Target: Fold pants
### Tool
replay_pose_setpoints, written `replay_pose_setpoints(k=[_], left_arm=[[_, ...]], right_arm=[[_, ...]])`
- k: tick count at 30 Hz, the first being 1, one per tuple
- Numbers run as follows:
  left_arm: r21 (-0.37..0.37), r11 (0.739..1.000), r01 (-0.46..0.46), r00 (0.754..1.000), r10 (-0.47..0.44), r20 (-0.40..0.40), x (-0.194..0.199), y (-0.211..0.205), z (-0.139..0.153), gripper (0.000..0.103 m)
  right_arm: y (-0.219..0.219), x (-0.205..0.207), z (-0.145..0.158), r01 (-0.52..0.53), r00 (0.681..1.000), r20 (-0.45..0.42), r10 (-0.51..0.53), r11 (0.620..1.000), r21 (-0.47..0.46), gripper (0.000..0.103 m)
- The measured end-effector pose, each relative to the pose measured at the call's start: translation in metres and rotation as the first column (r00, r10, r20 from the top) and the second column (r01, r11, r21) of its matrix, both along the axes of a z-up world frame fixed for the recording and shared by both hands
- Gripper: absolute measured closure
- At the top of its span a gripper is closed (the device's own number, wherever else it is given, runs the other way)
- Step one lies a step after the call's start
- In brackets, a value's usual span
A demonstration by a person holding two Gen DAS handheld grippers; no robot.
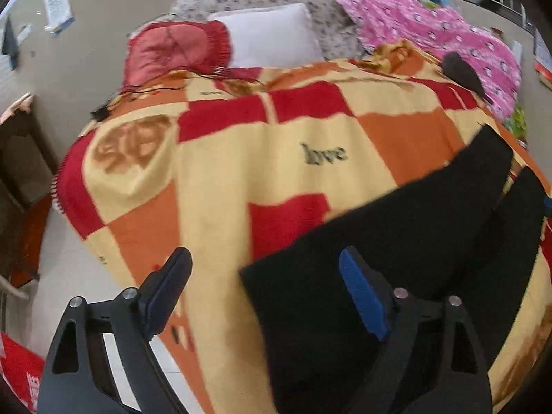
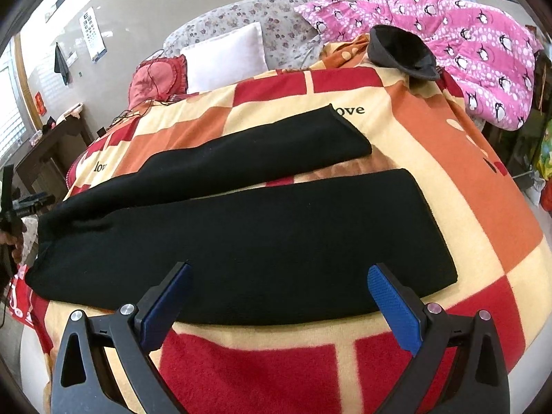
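Note:
Black pants (image 2: pixel 262 231) lie flat on a red, orange and cream checked blanket (image 2: pixel 448 158) on a bed, waistband at the left, both legs spread to the right with a gap between them. My right gripper (image 2: pixel 276 283) is open and empty, hovering over the near edge of the near leg. In the left wrist view the pants (image 1: pixel 396 258) lie at the lower right. My left gripper (image 1: pixel 265 272) is open and empty above the waistband corner near the bed's edge. The left gripper also shows at the far left of the right wrist view (image 2: pixel 13 203).
A dark cap (image 2: pixel 400 51) lies on the blanket's far right. A pink penguin quilt (image 2: pixel 465 41), a white pillow (image 2: pixel 224 58) and a red cushion (image 2: pixel 155 79) lie at the head end. A dark wooden table (image 2: pixel 48 151) stands left of the bed. A black cord (image 1: pixel 145 89) trails near the cushion.

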State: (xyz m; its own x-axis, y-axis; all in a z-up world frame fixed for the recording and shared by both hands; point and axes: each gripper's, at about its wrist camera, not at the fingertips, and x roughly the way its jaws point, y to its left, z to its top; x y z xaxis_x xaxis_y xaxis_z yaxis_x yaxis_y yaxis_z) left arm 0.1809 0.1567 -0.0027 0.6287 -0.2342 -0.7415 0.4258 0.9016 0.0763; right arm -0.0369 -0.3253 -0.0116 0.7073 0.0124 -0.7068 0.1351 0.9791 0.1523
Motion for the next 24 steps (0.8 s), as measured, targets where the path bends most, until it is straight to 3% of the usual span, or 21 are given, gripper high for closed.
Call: replay_pose_setpoints(k=[3,6,9,11,13,17,24], left_arm=[[0.027,1.000,0.005,1.000,-0.005,-0.019,0.004,-0.007,-0.007,0.015],[-0.002,0.999,-0.044,0.999,0.044,-0.021,0.005,-0.004,-0.006,0.015],[-0.093,0.990,-0.105,0.994,0.108,0.034,-0.017,-0.010,0.023,0.015],[-0.176,0.975,-0.134,0.985,0.151,0.085,-0.052,-0.026,0.048,0.014],[-0.192,0.964,-0.183,0.973,0.205,0.104,-0.081,-0.048,0.058,0.006],[-0.138,0.953,-0.270,0.954,0.284,0.096,-0.121,-0.092,0.045,0.001],[-0.083,0.933,-0.350,0.933,0.355,0.058,-0.143,-0.135,0.017,0.001]], right_arm=[[0.002,0.003,-0.001,-0.004,1.000,-0.011,0.004,1.000,-0.007,0.002],[0.005,0.005,-0.002,-0.011,1.000,-0.017,0.011,1.000,-0.017,0.002],[0.005,0.005,-0.002,-0.008,1.000,-0.015,0.008,1.000,-0.015,0.002],[0.003,0.004,-0.002,-0.003,1.000,-0.012,0.003,1.000,-0.007,0.002],[0.002,0.005,-0.002,0.001,1.000,-0.012,-0.001,1.000,0.001,0.002],[0.003,0.005,-0.002,-0.005,1.000,-0.008,0.005,1.000,-0.011,0.002],[-0.003,-0.002,0.000,0.003,1.000,0.009,-0.003,1.000,0.001,0.003]])
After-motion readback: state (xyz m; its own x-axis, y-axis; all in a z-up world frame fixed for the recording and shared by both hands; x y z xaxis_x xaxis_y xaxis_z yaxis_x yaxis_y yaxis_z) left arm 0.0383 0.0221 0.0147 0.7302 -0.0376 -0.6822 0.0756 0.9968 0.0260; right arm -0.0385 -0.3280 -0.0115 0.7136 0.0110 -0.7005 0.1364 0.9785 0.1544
